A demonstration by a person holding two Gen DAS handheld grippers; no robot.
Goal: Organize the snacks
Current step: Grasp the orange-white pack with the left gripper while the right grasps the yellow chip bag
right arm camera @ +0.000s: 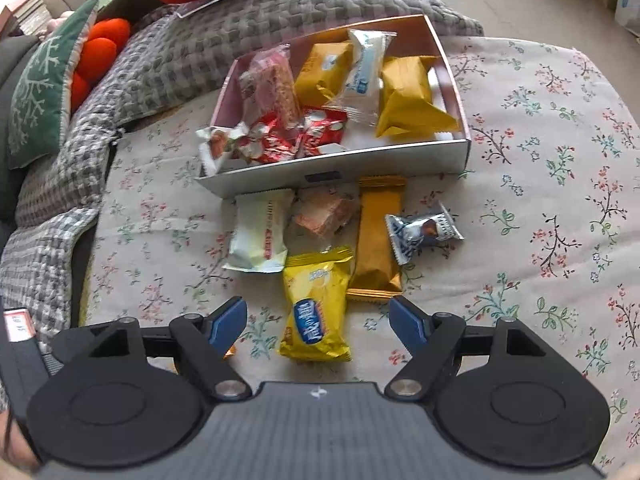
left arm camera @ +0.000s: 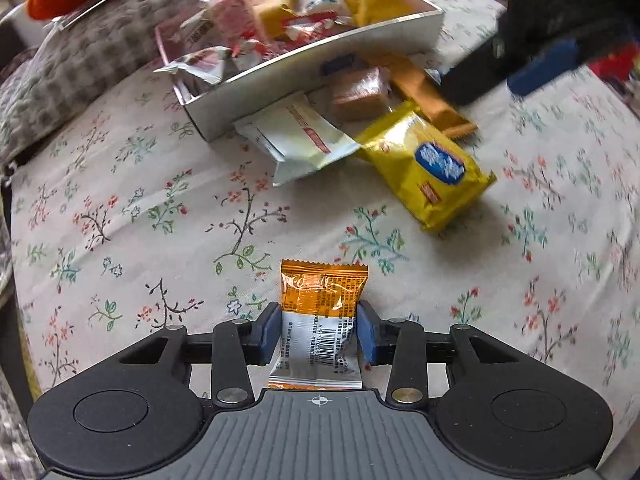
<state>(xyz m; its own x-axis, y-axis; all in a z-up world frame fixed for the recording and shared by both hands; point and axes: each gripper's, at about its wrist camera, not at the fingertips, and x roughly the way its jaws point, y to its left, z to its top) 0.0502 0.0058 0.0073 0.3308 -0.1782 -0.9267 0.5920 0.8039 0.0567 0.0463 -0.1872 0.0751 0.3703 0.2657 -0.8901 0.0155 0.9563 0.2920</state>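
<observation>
The left gripper (left arm camera: 318, 334) grips an orange packet (left arm camera: 322, 312), next to carry into the box (left arm camera: 320, 68), while the right gripper (right arm camera: 318, 320) is open above a yellow packet (right arm camera: 316, 312).

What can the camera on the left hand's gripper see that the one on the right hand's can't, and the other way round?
Only the left wrist view shows the left gripper shut on an orange and silver packet.

Only the right wrist view shows the right gripper open, a small silver and blue wrapper, and a green cushion.

Both show the snack box, the yellow packet, the white packet and the flowered cloth.
</observation>
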